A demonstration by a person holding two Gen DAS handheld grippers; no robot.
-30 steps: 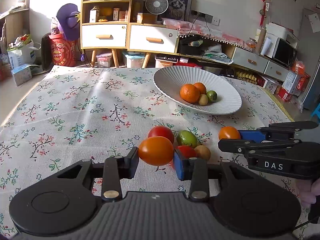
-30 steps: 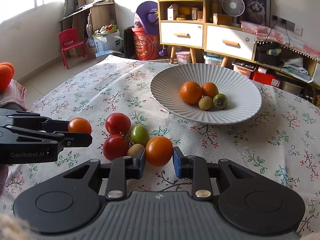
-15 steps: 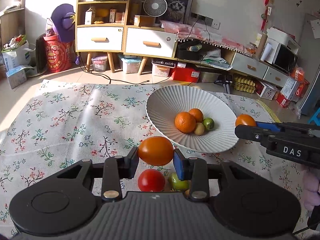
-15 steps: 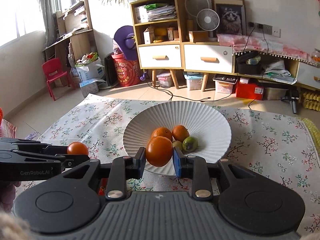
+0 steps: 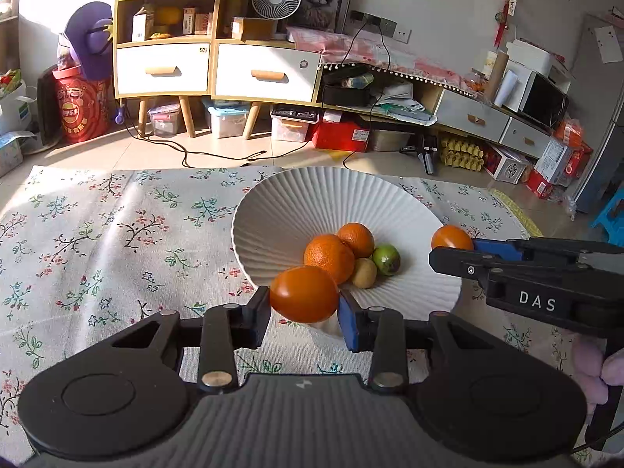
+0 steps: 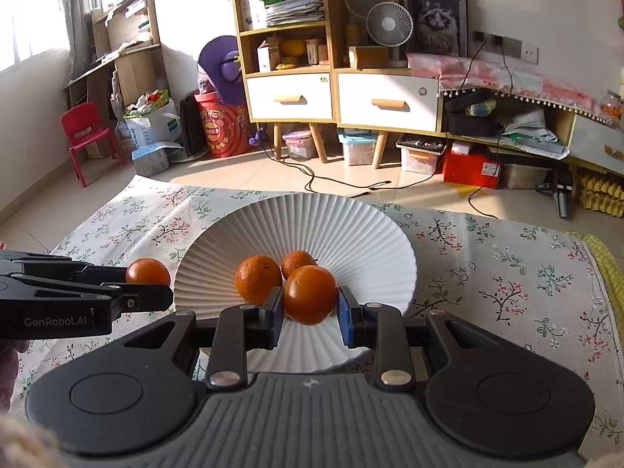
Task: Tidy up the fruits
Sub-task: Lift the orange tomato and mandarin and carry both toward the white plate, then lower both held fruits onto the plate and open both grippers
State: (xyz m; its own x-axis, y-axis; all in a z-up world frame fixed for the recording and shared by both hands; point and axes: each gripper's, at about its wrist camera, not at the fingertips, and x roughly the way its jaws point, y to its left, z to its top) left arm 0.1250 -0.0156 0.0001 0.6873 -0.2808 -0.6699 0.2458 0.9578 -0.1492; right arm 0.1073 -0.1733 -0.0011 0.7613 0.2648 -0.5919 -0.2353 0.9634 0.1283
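A white ribbed bowl point(image 5: 296, 202) point(image 6: 351, 226) sits on the floral tablecloth. It holds two oranges point(image 5: 329, 255) point(image 6: 257, 279), a small brown fruit point(image 5: 364, 273) and a green fruit point(image 5: 386, 259). My left gripper point(image 5: 304, 302) is shut on an orange tomato point(image 5: 304, 292) at the bowl's near left rim. My right gripper point(image 6: 310, 306) is shut on another orange tomato point(image 6: 310, 294) above the bowl's near part. Each gripper shows in the other view, the right one point(image 5: 452, 247) and the left one point(image 6: 150, 284), with its tomato.
The floral tablecloth point(image 5: 97, 241) point(image 6: 507, 273) spreads left and right of the bowl. Its far edge lies just behind the bowl. Beyond are cabinets with drawers point(image 5: 218, 70), storage boxes and cables on the floor. A red chair point(image 6: 85, 136) stands far left.
Both grippers have risen and moved forward to the bowl with their tomatoes. The fruits left on the cloth have dropped out of view below the grippers.
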